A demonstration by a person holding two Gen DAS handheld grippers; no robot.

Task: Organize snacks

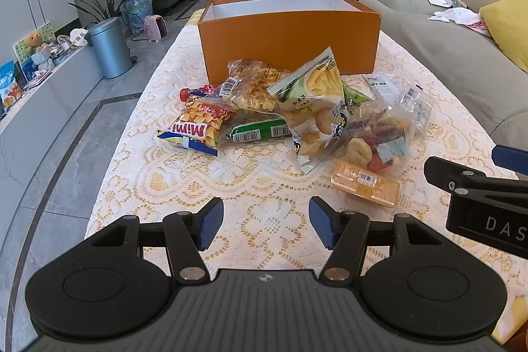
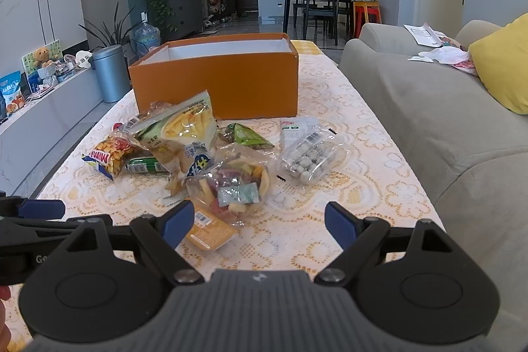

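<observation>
A long bench [image 1: 264, 183] is seen covered by a cream and yellow lace cloth with a raised floral weave. At its far end a rectangular orange cardboard box [image 1: 290, 45] stands upright, lidless, with a white smooth interior. Just in front of the box the snacks are heaped in a loose pile. At the left of the pile a crinkled foil Mimi packet [image 1: 194, 127] lies flat, and a green cylindrical sausage [image 1: 257, 131] in glossy wrap lies just to its right, partly under other bags. A clear bag of twisted yellow crisps [image 1: 254, 84] is propped behind them, close to the box wall. A tall pillow-shaped bag of biscuits [image 1: 316, 111] leans across the middle of the heap. To its right a transparent bag of mixed dried fruit [image 1: 376, 134] is bunched up, and a flat orange rectangular pack [image 1: 366, 183] with a barcode label lies nearest, touching the fruit bag. A small green triangular packet [image 2: 247, 136] and a clear rigid tray of round grey balls [image 2: 310, 159] are placed at the right side, with a flat white sachet [image 2: 297, 126] behind the tray.

The left claw [image 1: 265, 223] is held low over bare cloth near the pile, its ribbed blue pads spread wide with nothing between them. The right claw [image 2: 259, 225] is likewise spread wide and holds nothing; its left pad is seen over the orange pack.

A grey fabric sofa [image 2: 429, 108] runs along the right of the bench.
</observation>
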